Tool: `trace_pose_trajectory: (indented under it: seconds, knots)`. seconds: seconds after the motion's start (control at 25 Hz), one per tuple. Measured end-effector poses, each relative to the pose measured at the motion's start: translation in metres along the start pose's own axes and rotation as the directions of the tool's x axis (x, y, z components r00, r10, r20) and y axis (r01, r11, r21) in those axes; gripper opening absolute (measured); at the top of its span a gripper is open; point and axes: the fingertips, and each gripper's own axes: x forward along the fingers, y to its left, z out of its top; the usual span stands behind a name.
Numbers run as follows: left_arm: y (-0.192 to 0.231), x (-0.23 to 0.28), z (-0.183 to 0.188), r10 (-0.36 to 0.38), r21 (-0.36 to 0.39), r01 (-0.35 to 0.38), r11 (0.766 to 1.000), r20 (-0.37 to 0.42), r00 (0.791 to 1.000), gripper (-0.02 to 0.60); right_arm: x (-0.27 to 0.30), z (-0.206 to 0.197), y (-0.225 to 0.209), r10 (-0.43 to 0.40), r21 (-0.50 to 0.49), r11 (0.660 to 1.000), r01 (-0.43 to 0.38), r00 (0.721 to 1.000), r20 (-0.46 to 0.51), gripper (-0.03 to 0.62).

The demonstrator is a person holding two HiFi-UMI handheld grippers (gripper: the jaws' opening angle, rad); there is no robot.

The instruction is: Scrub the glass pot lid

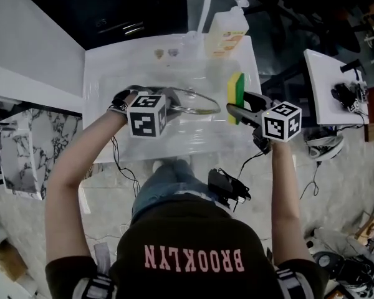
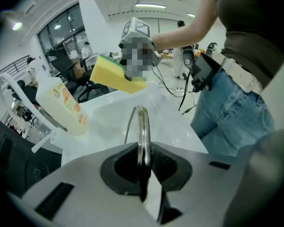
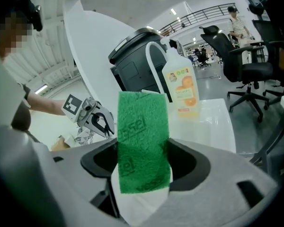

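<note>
The person stands at the near edge of a white surface (image 1: 100, 73) with a shallow basin sunk into it and holds both grippers out over that basin.

The left gripper (image 1: 172, 105) is clamped on the round glass pot lid with the metal rim (image 1: 196, 101). In the left gripper view the jaws are shut onto the rim of the lid (image 2: 142, 126), which runs edge-on straight up out of the left gripper (image 2: 143, 161). The lid is lifted above the middle of the basin and is tilted rather than lying flat.

The right gripper (image 1: 237, 106) grips a rectangular sponge with a yellow body and a green scouring face (image 1: 235, 92). In the right gripper view the green face of the sponge (image 3: 143, 141) fills the gap between the jaws of the right gripper (image 3: 143, 176), which press on its two sides, and the sponge stands upright out of them. In the head view the sponge sits just right of the lid, with a thin gap between the two.

A pale plastic soap bottle with an orange label and a pump top (image 1: 227, 33) stands at the far right corner of the surface, just beside a white curved faucet (image 1: 202, 5). To the right, well apart from the surface, stands a small white side table (image 1: 327, 104) with dark gear on it.
</note>
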Motion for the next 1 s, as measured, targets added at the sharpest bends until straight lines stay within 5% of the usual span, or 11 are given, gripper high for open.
trace_pose_trajectory:
  seconds: [0.28, 0.44, 0.6, 1.0]
  knots:
    - [-0.025, 0.008, -0.012, -0.093, 0.124, 0.093, 0.988, -0.003, 0.996, 0.037, 0.04, -0.032, 0.021, 0.126, -0.056, 0.988, -0.142, 0.967, -0.223, 0.295]
    - [-0.025, 0.003, -0.02, -0.115, 0.141, 0.113, 0.984, 0.011, 0.993, 0.037, 0.06, -0.055, 0.038, 0.161, -0.112, 0.966, -0.233, 0.882, -0.442, 0.295]
    - [-0.047, 0.004, -0.042, -0.125, 0.254, 0.13, 0.959, -0.034, 0.992, 0.037, 0.072, -0.065, 0.046, 0.146, -0.162, 0.938, -0.306, 0.774, -0.616, 0.295]
    - [-0.055, 0.009, -0.071, -0.08, 0.355, 0.085, 0.931, -0.029, 0.996, 0.037, 0.115, -0.074, 0.078, 0.223, -0.081, 0.907, -0.413, 0.635, -0.74, 0.295]
